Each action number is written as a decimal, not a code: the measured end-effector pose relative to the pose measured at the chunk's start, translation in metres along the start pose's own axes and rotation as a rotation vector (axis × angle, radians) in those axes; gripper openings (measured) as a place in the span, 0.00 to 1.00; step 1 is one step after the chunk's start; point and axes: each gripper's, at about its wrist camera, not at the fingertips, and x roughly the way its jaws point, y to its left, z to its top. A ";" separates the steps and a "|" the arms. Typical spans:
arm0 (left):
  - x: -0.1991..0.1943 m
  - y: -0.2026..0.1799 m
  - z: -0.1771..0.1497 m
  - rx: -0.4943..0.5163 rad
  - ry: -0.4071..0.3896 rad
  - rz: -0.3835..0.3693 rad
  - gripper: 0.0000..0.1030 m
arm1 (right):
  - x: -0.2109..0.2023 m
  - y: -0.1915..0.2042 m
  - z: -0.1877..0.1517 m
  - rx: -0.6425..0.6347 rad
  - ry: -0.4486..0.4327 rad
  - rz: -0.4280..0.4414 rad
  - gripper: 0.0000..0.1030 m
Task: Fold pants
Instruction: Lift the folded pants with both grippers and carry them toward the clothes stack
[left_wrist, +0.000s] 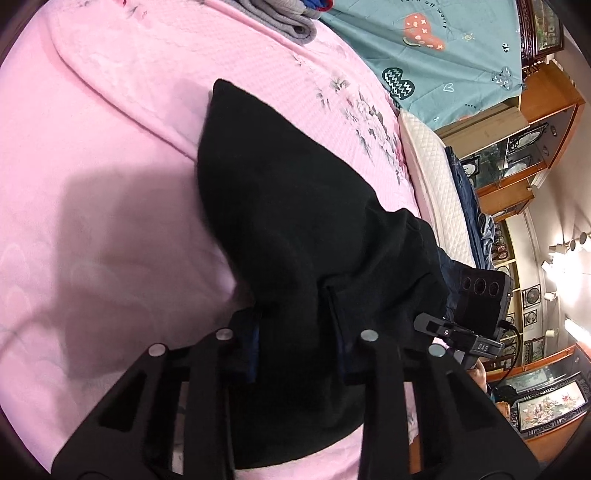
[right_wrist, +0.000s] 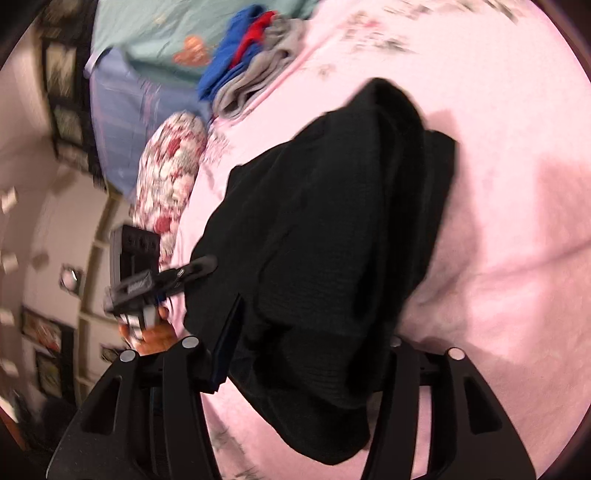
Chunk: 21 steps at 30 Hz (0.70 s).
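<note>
Both of my hand-held grippers look to have the black pants (left_wrist: 295, 236) pinched. Left hand-held gripper (left_wrist: 297, 343): cloth runs between the two blue pads, which sit fairly wide apart, so the bite looks thick, probably several layers. Right hand-held gripper (right_wrist: 306, 347): only the left pad is visible and cloth hides the other, so I can't confirm how tight that grip is.

The pants hang lifted off the pink bedspread (left_wrist: 110, 155), bunched, with the far end trailing down onto it.

Risks, as I judge them:
- The inner layer could slip out of the bulky left bite, and the fold would go crooked.
- The right view is motion-blurred. A fast swing could shake the cloth loose or drag the trailing end into a wrinkle.
- Uneven height between the two grips would skew the edges.

Surroundings: a grey and blue clothes pile (right_wrist: 251, 74) at the far edge of the bed, a floral pillow (right_wrist: 166, 173) beside it, and the white mattress edge (left_wrist: 436, 177). All are well apart from the pants. Nothing blocks the landing area.
</note>
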 end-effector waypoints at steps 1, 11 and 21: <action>-0.002 -0.004 0.001 0.008 -0.006 0.006 0.26 | -0.001 0.000 0.000 -0.010 -0.002 -0.004 0.50; -0.083 -0.085 0.074 0.173 -0.185 0.086 0.24 | -0.017 0.062 0.047 -0.181 -0.037 -0.020 0.31; -0.205 -0.170 0.262 0.261 -0.575 0.247 0.24 | -0.046 0.211 0.220 -0.506 -0.291 -0.014 0.31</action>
